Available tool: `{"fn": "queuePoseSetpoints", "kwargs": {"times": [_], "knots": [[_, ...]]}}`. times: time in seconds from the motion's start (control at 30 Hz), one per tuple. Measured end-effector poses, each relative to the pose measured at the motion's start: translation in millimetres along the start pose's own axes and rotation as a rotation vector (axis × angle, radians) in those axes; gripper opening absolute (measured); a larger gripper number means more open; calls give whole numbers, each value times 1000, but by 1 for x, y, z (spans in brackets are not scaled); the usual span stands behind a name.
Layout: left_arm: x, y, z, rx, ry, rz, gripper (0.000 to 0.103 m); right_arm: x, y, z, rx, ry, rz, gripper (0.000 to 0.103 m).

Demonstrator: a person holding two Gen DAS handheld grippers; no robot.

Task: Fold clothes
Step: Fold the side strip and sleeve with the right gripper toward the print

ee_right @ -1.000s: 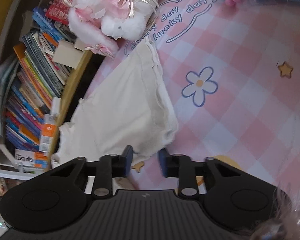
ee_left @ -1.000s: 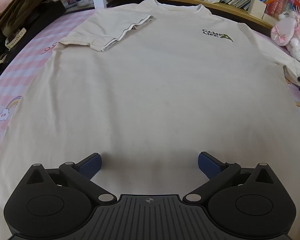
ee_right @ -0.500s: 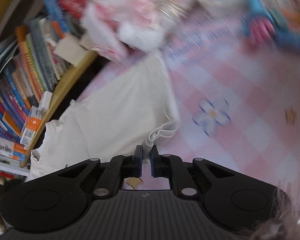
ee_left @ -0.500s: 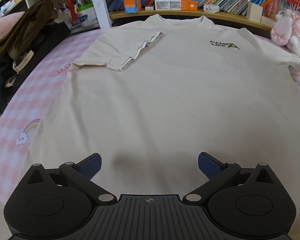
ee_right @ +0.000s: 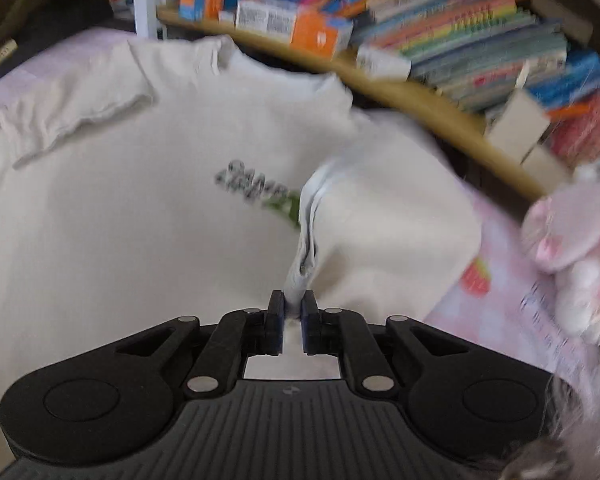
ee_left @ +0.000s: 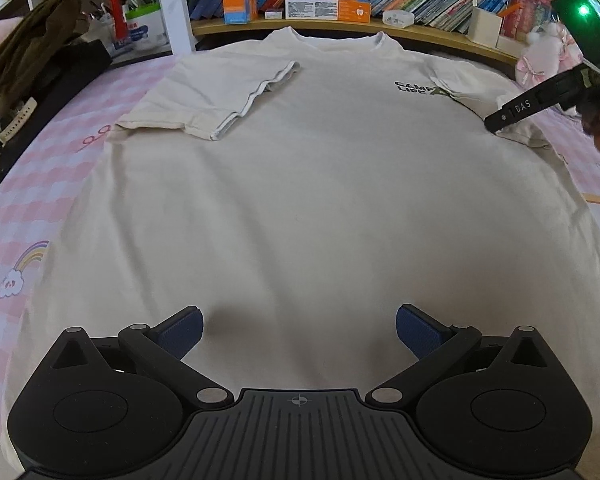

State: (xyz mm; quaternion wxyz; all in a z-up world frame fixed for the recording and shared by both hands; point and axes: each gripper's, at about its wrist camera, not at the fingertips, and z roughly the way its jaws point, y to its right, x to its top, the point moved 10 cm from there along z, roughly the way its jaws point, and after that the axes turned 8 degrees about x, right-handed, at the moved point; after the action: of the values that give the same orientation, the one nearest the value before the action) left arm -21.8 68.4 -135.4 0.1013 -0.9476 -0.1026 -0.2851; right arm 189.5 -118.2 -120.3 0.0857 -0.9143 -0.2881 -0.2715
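A cream T-shirt (ee_left: 308, 184) with a small dark chest logo (ee_left: 414, 88) lies flat on a pink checked bedspread (ee_left: 24, 208). Its left sleeve (ee_left: 220, 96) is folded inward over the chest. My left gripper (ee_left: 299, 330) hovers open over the lower hem, nothing between its fingers. My right gripper (ee_right: 293, 309) is shut on the hem of the right sleeve (ee_right: 308, 240), holding it lifted over the shirt body near the logo (ee_right: 256, 190). In the left wrist view that gripper (ee_left: 496, 120) shows at the far right with a hand behind it.
A wooden shelf edge (ee_left: 440, 42) with books and boxes runs behind the collar. Dark clothes and a watch (ee_left: 16, 116) lie at the far left. A pink plush toy (ee_right: 572, 232) sits at the right on the bedspread.
My right gripper closed on the right sleeve's hem and swung it from the bedspread in over the shirt body. The left gripper drew back slightly and stays open.
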Motion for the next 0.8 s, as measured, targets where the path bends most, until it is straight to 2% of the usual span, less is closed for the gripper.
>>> {"fn": "queuePoseSetpoints", "kwargs": {"times": [0.03, 0.07, 0.1, 0.27, 0.33, 0.4, 0.6, 0.67, 0.7, 0.73, 0.8], "knots": [[-1, 0, 0, -1, -3, -2, 103, -2, 0, -1, 14, 15, 20, 20], [-1, -1, 1, -1, -6, -5, 103, -3, 0, -3, 35, 26, 38, 36], [-1, -1, 1, 1, -8, -8, 103, -4, 0, -5, 60, 34, 54, 45], [-2, -1, -3, 8, 5, -6, 103, 26, 17, -20, 73, 122, 154, 45], [-4, -3, -6, 19, 10, 5, 103, 44, 31, -12, 48, 132, 200, 53], [-6, -7, -10, 37, 21, 7, 103, 52, 39, 5, 30, 108, 207, 64], [-12, -25, -17, 60, 19, -40, 103, 71, 56, 63, -19, 3, 196, 64], [-15, -32, -15, 78, 4, -51, 103, 73, 61, 69, -18, 19, 214, 54], [-16, -36, -13, 91, -5, -56, 103, 73, 64, 67, -21, 35, 230, 32], [-15, -40, -12, 102, -9, -65, 103, 74, 67, 64, -28, 52, 248, 21], [-13, -47, -11, 118, -7, -85, 103, 77, 72, 57, -42, 86, 283, 14]]}}
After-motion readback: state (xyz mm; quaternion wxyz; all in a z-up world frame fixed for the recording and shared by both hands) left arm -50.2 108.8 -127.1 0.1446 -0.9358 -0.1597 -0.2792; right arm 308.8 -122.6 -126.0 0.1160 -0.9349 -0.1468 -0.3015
